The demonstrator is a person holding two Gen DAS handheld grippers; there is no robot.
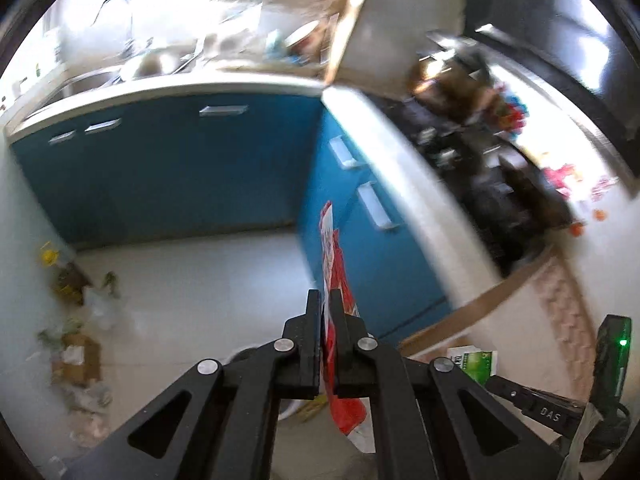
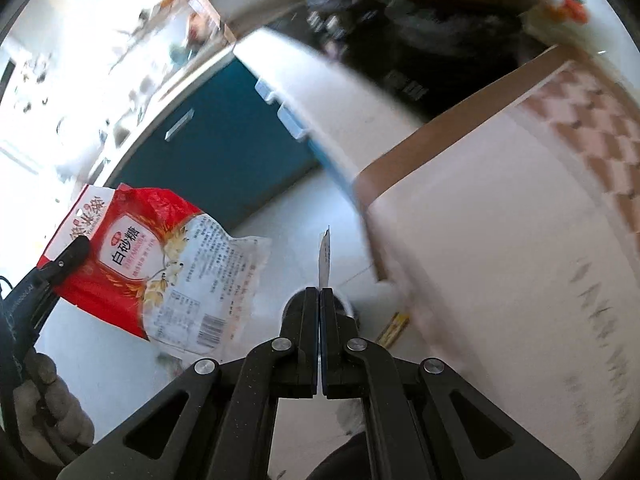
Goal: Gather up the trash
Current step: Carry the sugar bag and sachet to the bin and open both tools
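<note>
The left tongs (image 1: 329,304) are pinching a red and white sugar bag (image 2: 160,264), which stands edge-on between their two fingers and is lifted above the floor (image 1: 192,280), in front of the blue cabinets (image 1: 160,168). The right tongs (image 2: 320,300) are pressed together on a thin white wrapper (image 2: 325,256) that sticks up just beyond their tips. The bag hangs to the left of the right tongs, near but apart from them.
</note>
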